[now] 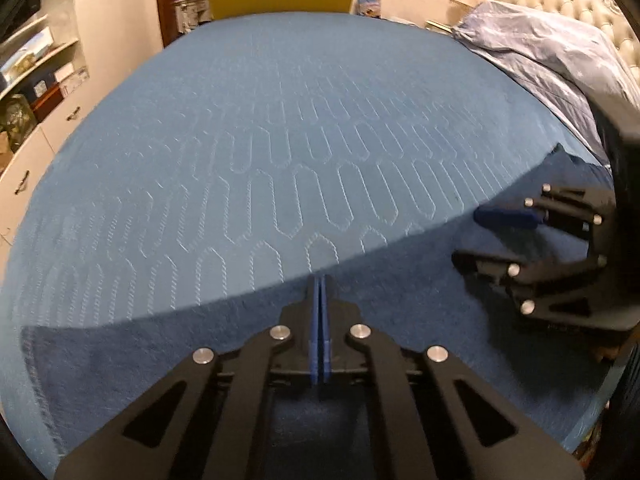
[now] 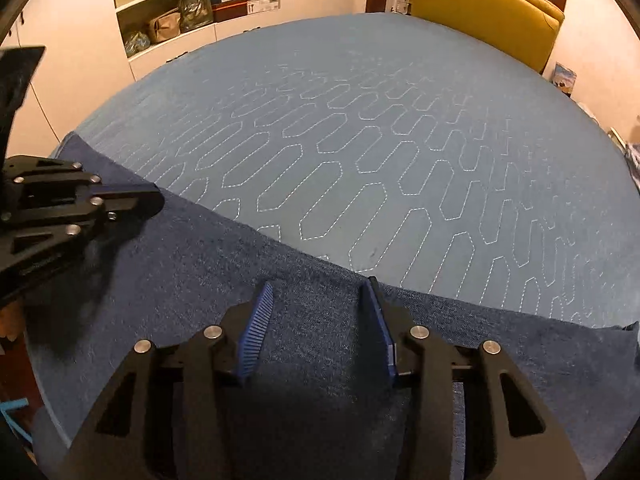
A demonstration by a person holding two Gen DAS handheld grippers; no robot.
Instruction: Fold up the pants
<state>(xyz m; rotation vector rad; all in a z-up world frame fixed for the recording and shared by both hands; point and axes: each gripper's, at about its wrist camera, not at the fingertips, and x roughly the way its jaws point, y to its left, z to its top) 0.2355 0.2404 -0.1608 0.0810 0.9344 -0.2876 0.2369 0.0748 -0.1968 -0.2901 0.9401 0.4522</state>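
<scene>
While near edges run out of frame, dark pants (image 2: 320, 344) under left tool (image 1: 320, 292) pressed together, right tool (image 2: 320, 300) spread apart.

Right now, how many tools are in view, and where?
2. The left tool is shut at the far edge of the dark blue pants. The right tool is open above the pants, to the left tool's right. Nothing suggests more.
</scene>
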